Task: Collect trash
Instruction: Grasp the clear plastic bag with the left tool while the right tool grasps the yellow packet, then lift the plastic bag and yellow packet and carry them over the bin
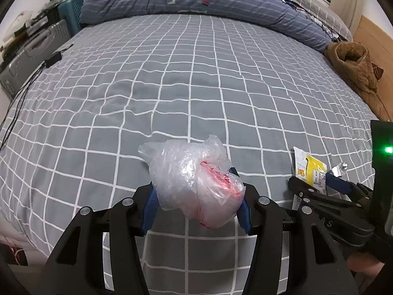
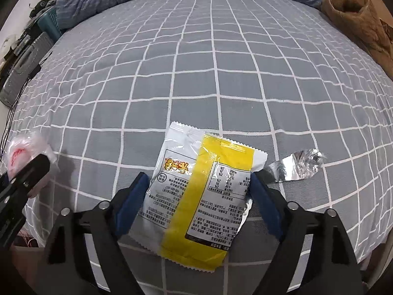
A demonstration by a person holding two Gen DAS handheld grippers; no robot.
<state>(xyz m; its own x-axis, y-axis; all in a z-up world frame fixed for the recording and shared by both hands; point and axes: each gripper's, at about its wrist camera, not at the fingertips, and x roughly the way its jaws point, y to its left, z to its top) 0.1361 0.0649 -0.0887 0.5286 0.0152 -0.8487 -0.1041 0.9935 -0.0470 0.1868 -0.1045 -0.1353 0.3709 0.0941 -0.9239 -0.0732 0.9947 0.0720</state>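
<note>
Left wrist view: left gripper (image 1: 197, 196) fingers clamped on crumpled plastic bag (image 1: 194, 182) above bed (image 1: 172, 86). Right gripper (image 2: 200, 196) fingers apart, straddling snack wrapper (image 2: 203, 189) on bed; foil scrap (image 2: 297, 167) beside.

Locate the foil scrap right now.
The foil scrap lies flat on the checked bedsheet, lower right in the right wrist view, just right of the yellow-and-white snack wrapper and beyond the right gripper.
</note>
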